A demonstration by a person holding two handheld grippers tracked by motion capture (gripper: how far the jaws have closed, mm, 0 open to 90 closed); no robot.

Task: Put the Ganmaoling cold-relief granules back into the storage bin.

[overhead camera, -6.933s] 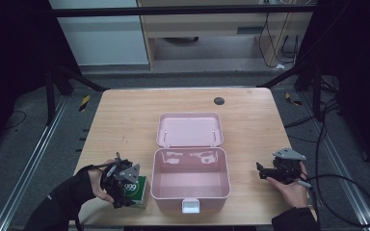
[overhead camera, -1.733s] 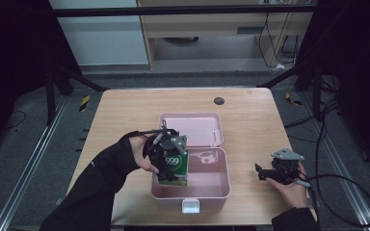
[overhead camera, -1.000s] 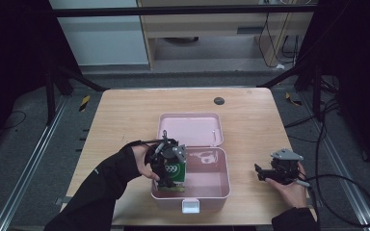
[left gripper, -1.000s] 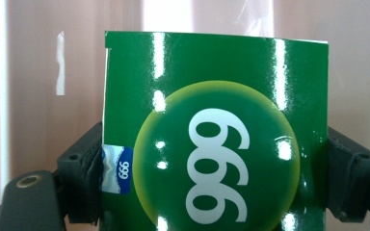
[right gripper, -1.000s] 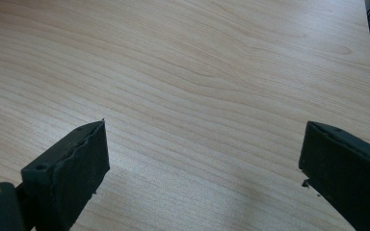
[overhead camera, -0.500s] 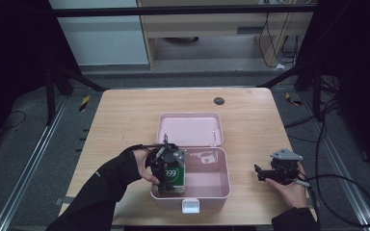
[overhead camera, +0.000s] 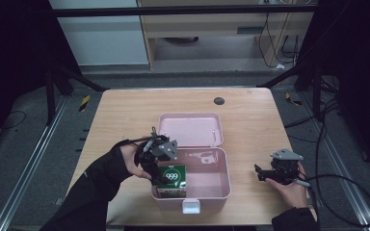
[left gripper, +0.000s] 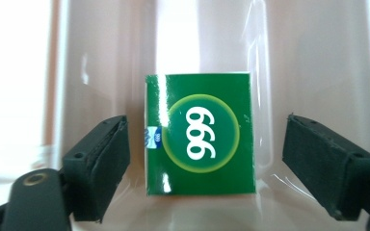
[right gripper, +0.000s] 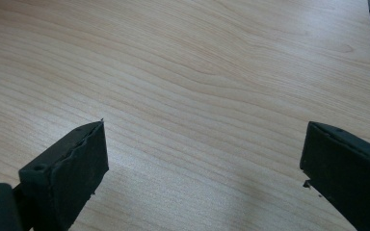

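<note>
A green carton marked 999 stands inside the open pink case, in its left front part. My left gripper hangs over it, open, with a jaw on each side of the carton and a gap at both. The case's lid lies flat behind it. My right gripper stands open above bare wood to the right of the case, nothing between its jaws.
A small black round disc sits near the table's far edge. The case has a white latch at its front, close to the table's near edge. Cables trail off the right side.
My left gripper carried the green carton from the table's left front into the pink case, set it down and opened off it. The right gripper stayed put.
</note>
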